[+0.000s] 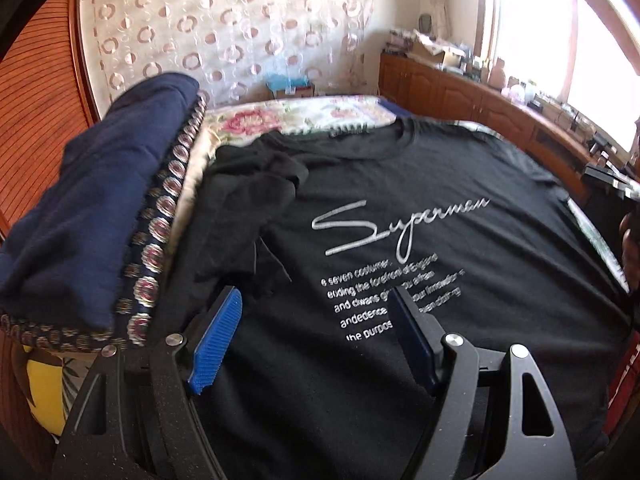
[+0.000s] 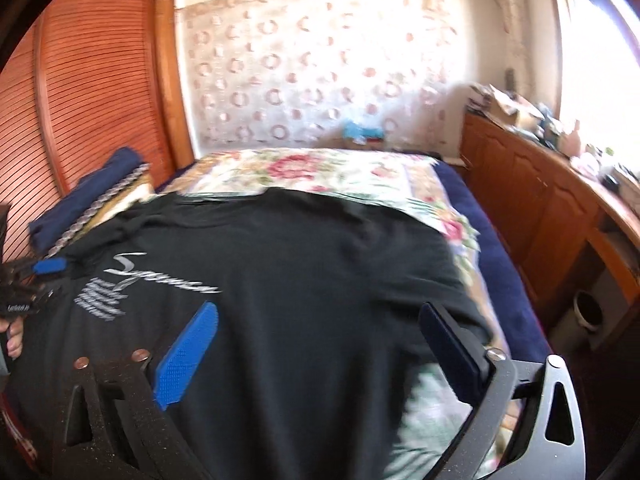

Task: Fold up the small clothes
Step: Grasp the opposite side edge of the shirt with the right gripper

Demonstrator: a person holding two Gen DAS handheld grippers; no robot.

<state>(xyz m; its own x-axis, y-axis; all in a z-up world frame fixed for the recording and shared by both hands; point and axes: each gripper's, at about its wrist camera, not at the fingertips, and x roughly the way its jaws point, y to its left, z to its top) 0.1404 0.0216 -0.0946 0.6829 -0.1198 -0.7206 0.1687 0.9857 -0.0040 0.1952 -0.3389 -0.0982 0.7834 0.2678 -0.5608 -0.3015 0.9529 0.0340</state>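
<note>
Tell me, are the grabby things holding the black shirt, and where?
No, nothing is held. The left hand-held gripper and right hand-held gripper both hang open above the black T-shirt.

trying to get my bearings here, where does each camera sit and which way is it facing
Left wrist: on the left gripper, looking forward and down over the black t-shirt on the bed; its open blue pads show, and a folded navy garment lies left.
Right wrist: on the right gripper, facing the shirt's plain half and the floral bedspread; its open pads show, plus the left gripper and a hand at the left edge.
Shared: shirt, bedspread, navy garment, wooden cabinets.
</note>
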